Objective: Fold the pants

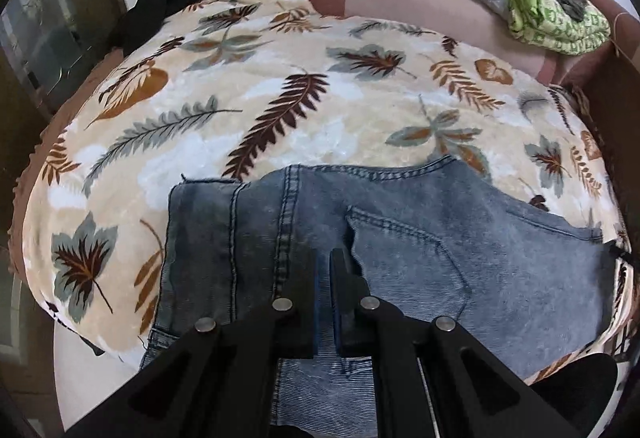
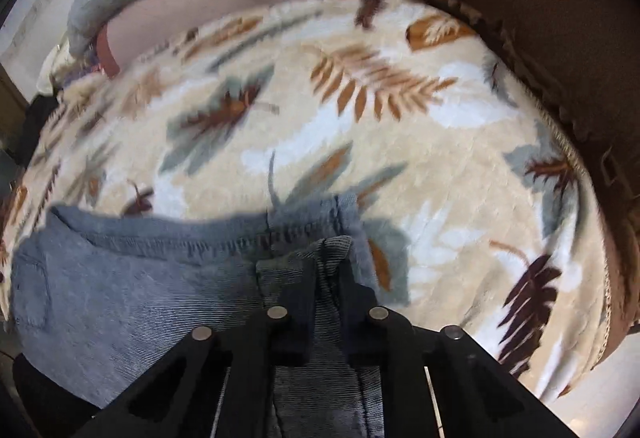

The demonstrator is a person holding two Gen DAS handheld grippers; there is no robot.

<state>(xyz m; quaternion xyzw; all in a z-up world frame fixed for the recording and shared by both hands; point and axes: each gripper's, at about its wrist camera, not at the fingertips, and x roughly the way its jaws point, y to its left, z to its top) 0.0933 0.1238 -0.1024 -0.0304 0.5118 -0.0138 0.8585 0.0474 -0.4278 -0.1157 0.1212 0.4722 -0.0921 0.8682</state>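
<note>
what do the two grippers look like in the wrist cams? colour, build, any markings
Both look identical. The left gripper and right gripper are matte black, with flat blocky fingers on angular linkage arms that have triangular cutouts. Each shows four round silver pivot pins. The left pads show a blue inner edge. Thin pale rods run along the linkages. No labels, cables or sleeves visible.

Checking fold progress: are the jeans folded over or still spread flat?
Folded over: a darker denim layer lies over the jeans on the blanket; left gripper and right gripper pinch the fabric.
</note>
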